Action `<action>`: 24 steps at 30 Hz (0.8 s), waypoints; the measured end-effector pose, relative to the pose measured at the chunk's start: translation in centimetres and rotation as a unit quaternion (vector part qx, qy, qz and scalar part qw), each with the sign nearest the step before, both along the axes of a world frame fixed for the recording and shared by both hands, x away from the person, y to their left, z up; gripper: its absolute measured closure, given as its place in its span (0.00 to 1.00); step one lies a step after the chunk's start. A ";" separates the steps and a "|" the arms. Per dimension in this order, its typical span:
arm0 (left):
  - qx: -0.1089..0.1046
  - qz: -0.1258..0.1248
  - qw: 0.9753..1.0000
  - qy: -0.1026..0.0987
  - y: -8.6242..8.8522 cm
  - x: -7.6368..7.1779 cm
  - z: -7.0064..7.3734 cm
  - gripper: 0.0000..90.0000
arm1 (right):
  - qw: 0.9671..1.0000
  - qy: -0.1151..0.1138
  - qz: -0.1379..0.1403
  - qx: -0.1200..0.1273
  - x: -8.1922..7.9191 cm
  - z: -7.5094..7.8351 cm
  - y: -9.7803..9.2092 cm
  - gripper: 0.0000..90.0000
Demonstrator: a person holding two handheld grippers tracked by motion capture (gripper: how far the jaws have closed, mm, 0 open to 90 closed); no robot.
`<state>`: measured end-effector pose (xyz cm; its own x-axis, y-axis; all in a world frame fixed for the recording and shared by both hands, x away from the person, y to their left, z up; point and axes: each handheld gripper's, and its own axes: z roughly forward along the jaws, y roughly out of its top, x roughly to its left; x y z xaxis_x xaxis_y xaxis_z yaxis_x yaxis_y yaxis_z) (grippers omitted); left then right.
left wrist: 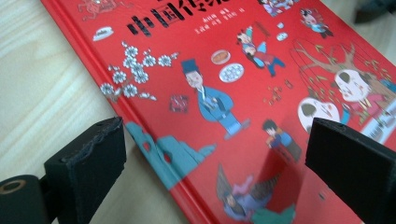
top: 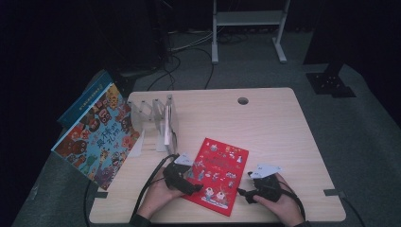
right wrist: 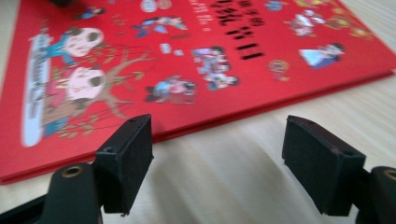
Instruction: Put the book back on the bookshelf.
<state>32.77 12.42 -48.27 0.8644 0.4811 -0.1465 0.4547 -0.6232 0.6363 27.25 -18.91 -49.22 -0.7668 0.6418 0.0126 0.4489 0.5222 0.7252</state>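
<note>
Red illustrated hardcover book (top: 218, 176) flat on the near middle of the pale wooden counter (top: 274, 127), flanked by both tools.

Left tool (top: 197, 188) gapes wide over its left edge, right tool (top: 242, 194) wide beside its right edge. Judged: approach; next, grip an edge. Title blurred, corners cut off.

Your pale wooden table (top: 283, 123) carried a red picture book (top: 218, 175) lying flat near you and a clear rack (top: 158, 120) far left.
</note>
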 end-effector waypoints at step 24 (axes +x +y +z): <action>0.010 0.010 1.000 -0.006 -2.3 2.4 0.1 0.03 | 1.000 -0.005 0.007 -0.002 -0.8 -0.7 1.5 0.11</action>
